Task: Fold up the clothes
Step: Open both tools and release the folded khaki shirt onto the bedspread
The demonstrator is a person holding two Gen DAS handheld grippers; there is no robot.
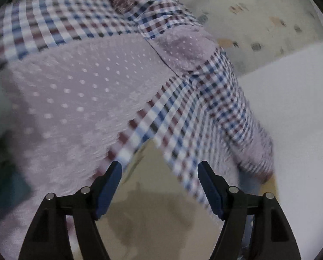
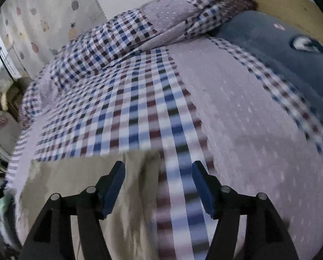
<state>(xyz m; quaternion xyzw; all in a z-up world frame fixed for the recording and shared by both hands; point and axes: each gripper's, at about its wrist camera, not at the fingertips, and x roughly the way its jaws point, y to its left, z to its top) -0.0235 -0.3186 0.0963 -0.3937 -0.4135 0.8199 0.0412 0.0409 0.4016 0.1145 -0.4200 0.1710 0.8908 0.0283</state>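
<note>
My left claw [image 1: 159, 169] stands wide apart with nothing between its blue-padded black fingers [image 1: 109, 186]; the left fingertip sits right at the hem of the garment, though I cannot tell if it touches. My right claw [image 2: 158, 169] is spread just as wide and grips nothing, its tips poised over the cloth's near edge.

The garment is a soft patchwork top of blue, maroon and white checked cotton and lilac dotted fabric [image 1: 92, 82]. In the left wrist view it lies spread out, a checked sleeve trailing to the right. In the right wrist view the same top [image 2: 139, 99] lies flat, its sleeves bunched at the far end.

It rests on a beige surface [image 1: 152, 216], seen bare below both claws. A dark blue-grey garment with a white print [image 2: 280, 49] lies touching its right edge. Behind hangs a pale curtain with small fruit prints [image 2: 40, 15]; both views are motion-blurred.
</note>
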